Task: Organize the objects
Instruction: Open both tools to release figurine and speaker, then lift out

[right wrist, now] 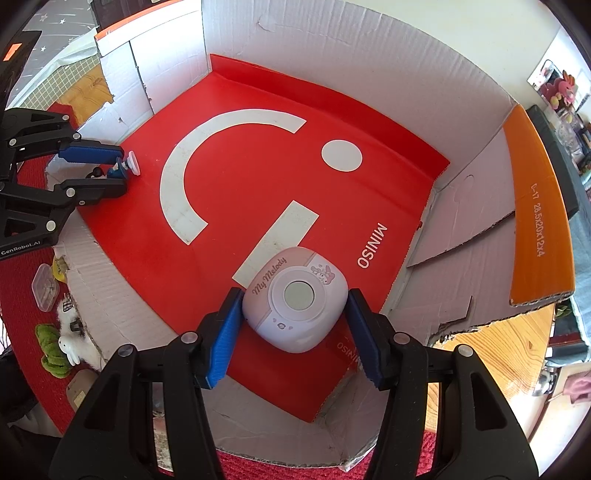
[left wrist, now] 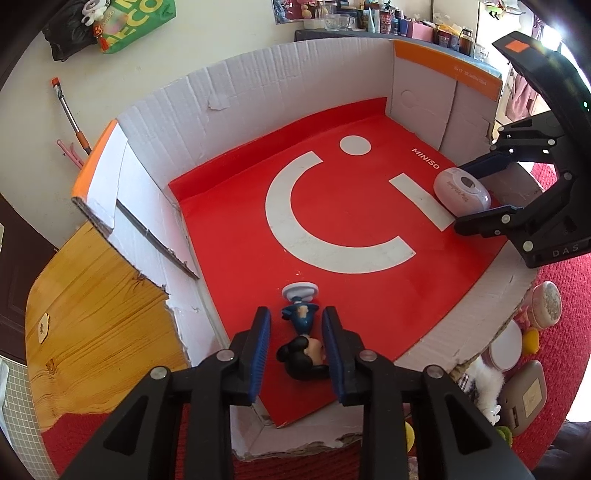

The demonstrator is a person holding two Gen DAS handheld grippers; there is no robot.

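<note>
There sat a white-walled cardboard box (left wrist: 177, 107) with orange rims, its floor lined by a red MINISO sheet (left wrist: 240, 221) bearing a big white smile. The box stood on a red cloth (left wrist: 565, 280) over a wooden table (left wrist: 92, 314). A cream wall rose behind, with a green bag (left wrist: 136, 22) hanging at eleven o'clock and a crowded shelf (left wrist: 369, 35) of cups and bottles at one o'clock.

Seen from the left wrist, the mouse-eared figurine (left wrist: 301, 321) lay flat on the sheet at six o'clock. Its long axis ran straight up the view, with the round white base aimed at twelve and the dark head back at six. The left tool (left wrist: 295, 314) straddled it with pads apart, a sliver of red showing beside the head.

Over at three o'clock, the right tool (right wrist: 294, 293) was clamped on the pink My Melody gadget (right wrist: 295, 321), which rested face-up on the sheet, its lettering slanting toward one o'clock in the right wrist's view.
</note>
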